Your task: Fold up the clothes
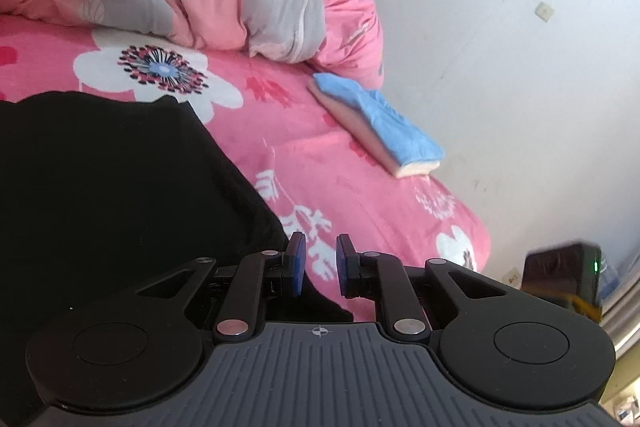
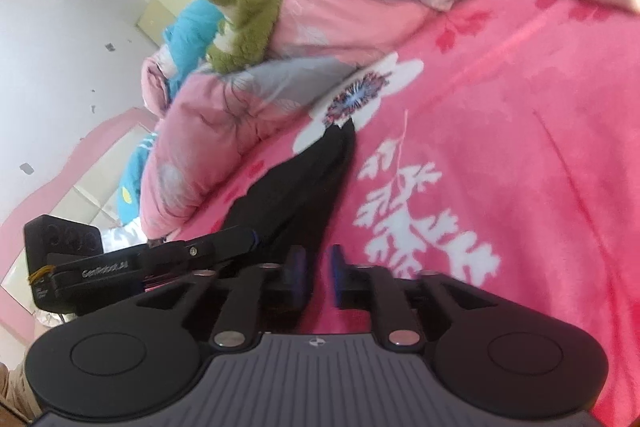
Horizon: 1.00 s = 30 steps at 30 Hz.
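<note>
On pink floral bedsheet (image 1: 360, 163): black garment (image 1: 112, 187), apparently folded, creased.

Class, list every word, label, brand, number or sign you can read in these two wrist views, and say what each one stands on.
"GenRobot.AI": pale lettering, slightly blurred, on the side of the left tool as seen from the right wrist view.
A small white label lower on that tool's body: too small and blurred to read.
Crosshair sign, no words: on the grey ribbed body of each tool, left and right.
Nothing else is legible.
</note>
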Available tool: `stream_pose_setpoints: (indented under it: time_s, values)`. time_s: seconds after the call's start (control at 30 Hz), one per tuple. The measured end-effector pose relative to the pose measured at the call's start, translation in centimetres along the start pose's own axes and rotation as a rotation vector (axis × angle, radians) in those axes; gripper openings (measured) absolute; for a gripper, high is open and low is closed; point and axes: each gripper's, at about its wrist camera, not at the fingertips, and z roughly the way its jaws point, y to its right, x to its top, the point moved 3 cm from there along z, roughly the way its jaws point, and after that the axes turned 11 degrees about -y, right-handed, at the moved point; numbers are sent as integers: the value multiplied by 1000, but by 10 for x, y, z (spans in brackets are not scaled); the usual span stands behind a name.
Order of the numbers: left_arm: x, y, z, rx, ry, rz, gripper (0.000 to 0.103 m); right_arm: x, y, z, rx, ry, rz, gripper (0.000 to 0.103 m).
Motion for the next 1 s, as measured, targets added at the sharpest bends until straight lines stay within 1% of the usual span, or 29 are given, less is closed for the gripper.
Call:
stream_pose_setpoints:
  time_s: [0.07,0.13,0.23,0.3,0.37,0.43,0.47,0.5,0.53,0.57,0.67,0.7,0.77,0.83,0.93,0.97,1.0]
  values:
    - [1,0,-5,-1,14,-3,15,-9,-3,-4,32,1,1,41]
    - [1,-1,-12,6,26,-6,15,-19,-5,-1,66,-18,25,41]
    - [-2,-5,-21,27,35,-11,15,-30,-1,12,124,-61,122,41]
    - [-6,-10,-25,42,32,-17,15,-34,2,23,146,-87,173,41]
    - [-10,-15,-26,54,22,-27,15,-33,0,31,128,-96,180,40]
    - [-15,-21,-27,67,11,-38,15,-30,-4,33,106,-72,166,37]
    - [-18,-23,-27,73,6,-44,15,-28,-5,33,93,-53,159,29]
    - [-20,-25,-26,74,2,-49,15,-28,-5,30,70,-32,154,20]
    - [-21,-26,-26,73,-1,-52,15,-29,-4,27,43,-10,149,13]
    - [-23,-26,-25,71,-3,-51,15,-29,-3,24,15,12,145,10]
    - [-25,-25,-23,68,-9,-41,15,-38,5,11,-56,67,157,8]
    - [-25,-25,-22,66,-9,-39,15,-42,10,5,-90,86,173,7]
    - [-25,-23,-22,63,-9,-34,15,-47,23,-6,-114,122,225,6]
    - [-25,-22,-22,66,-8,-25,15,-47,31,-13,-98,142,255,6]
    - [-25,-21,-23,72,-1,-20,15,-37,29,-12,-60,139,239,9]
    - [-25,-20,-24,72,0,-17,15,-32,27,-9,-43,129,230,13]
    - [-25,-19,-25,72,1,-15,15,-27,25,-6,-26,119,222,23]
